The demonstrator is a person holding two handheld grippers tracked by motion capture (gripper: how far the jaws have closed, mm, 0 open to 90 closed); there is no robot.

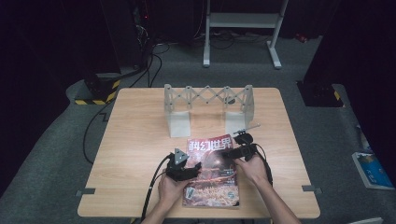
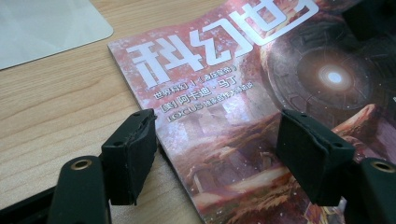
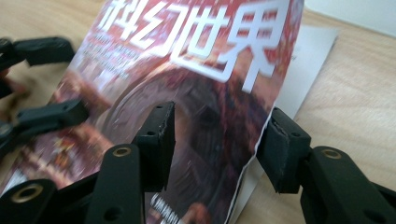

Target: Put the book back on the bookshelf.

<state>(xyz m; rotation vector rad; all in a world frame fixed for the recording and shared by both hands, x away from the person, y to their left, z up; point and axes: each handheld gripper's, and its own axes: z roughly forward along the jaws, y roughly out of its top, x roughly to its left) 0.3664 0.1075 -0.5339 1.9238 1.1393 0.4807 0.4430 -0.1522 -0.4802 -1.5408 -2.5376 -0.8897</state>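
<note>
— While the high view gives both hands low on the table (image 1: 140, 121), what do the gripper views add?
— The left gripper (image 2: 217, 140) stands released, jaws astride the magazine (image 2: 243, 116) edge, one on wood, one over the cover.
— And the right gripper (image 3: 217, 140)?
— Jaws apart around the lifted cover's edge, white pages beneath; I cannot tell if they pinch it. The rack (image 1: 208, 105) stands beyond both.

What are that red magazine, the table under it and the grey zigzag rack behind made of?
The red magazine looks like glossy coated paper: its cover shines and curls up at one edge. The light wooden table shows wood grain with a matt finish, possibly laminate. The grey zigzag rack seems to be matt plastic or painted metal; the look leaves that open.
</note>
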